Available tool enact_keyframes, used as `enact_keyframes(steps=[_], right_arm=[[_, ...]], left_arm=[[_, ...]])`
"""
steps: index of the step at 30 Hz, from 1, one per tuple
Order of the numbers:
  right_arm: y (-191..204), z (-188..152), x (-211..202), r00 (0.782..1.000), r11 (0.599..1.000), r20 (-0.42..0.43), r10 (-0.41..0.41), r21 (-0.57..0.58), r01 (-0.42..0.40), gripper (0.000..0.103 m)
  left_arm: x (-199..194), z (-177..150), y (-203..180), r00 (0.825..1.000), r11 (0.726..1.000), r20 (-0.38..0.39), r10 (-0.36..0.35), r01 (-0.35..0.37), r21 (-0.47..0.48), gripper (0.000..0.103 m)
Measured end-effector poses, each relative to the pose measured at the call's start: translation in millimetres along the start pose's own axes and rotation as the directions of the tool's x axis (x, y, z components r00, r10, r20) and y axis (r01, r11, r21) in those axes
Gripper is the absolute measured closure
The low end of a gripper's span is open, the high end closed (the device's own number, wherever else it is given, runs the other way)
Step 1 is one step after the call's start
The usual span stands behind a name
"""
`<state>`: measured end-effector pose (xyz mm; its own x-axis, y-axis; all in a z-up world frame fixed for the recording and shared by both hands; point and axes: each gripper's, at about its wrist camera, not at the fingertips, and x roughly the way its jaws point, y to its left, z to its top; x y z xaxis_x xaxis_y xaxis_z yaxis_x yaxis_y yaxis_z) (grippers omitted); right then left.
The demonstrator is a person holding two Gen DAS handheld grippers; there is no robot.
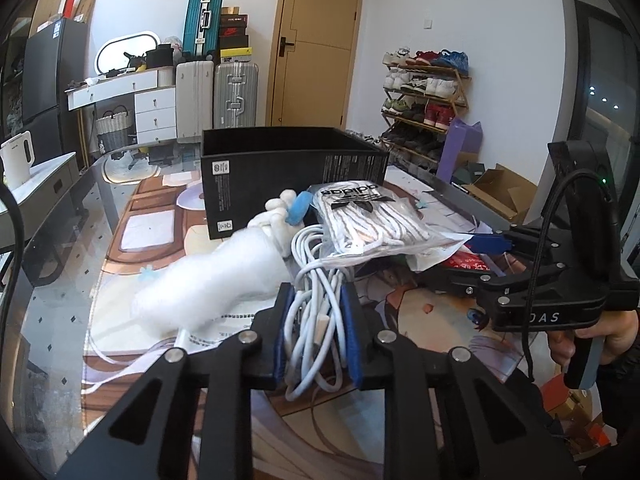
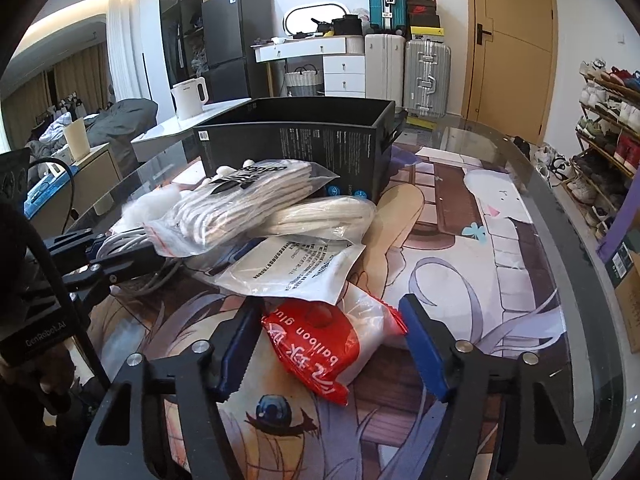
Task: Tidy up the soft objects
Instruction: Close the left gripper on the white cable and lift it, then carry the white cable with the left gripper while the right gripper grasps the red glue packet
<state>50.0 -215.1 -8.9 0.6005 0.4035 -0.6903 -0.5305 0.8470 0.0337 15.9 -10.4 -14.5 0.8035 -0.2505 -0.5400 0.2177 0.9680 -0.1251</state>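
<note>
A: What is seen at the left side of the glass table [image 2: 552, 216]?
B: A white cotton wad [image 1: 208, 284] is laid on the printed mat [image 1: 148, 232], near the left edge. Just beside it, a bundle of white cable [image 1: 316, 300] is clamped between the pads of the left gripper [image 1: 316, 332], whose jaws are pressed together on it.

A: And toward the middle?
B: A bag of Adidas laces [image 1: 360, 216] is stacked over the cable, and a black open box [image 1: 288, 160] is stood behind it, toward the far edge. A flat printed pouch [image 2: 296, 268] is tucked under the pile.

A: The right side?
B: A red "balloon glue" packet [image 2: 320, 344] is flanked by the right gripper [image 2: 328, 344]. Its jaws are held apart; the left pad is close to the packet, but contact cannot be told.
</note>
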Motion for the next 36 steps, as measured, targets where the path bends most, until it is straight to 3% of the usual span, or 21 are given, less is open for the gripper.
enact_keyframes(steps=[12,36], right_arm=[[-6.5,6.6,-30.0,0.995,0.998,0.079,-0.056,0.021,0.054,0.035],[-0.9,37.9,-72.7,0.979,0.998,0.192,-0.063,-0.005,0.065,0.035]], left_arm=[[-23.9,10.6,3.9,0.997,1.000,0.075,-0.001,0.003,-0.022,0.082],[-46.7,40.4,22.6,0.986,0.997,0.155,0.066,-0.059,-0.048,0.082]])
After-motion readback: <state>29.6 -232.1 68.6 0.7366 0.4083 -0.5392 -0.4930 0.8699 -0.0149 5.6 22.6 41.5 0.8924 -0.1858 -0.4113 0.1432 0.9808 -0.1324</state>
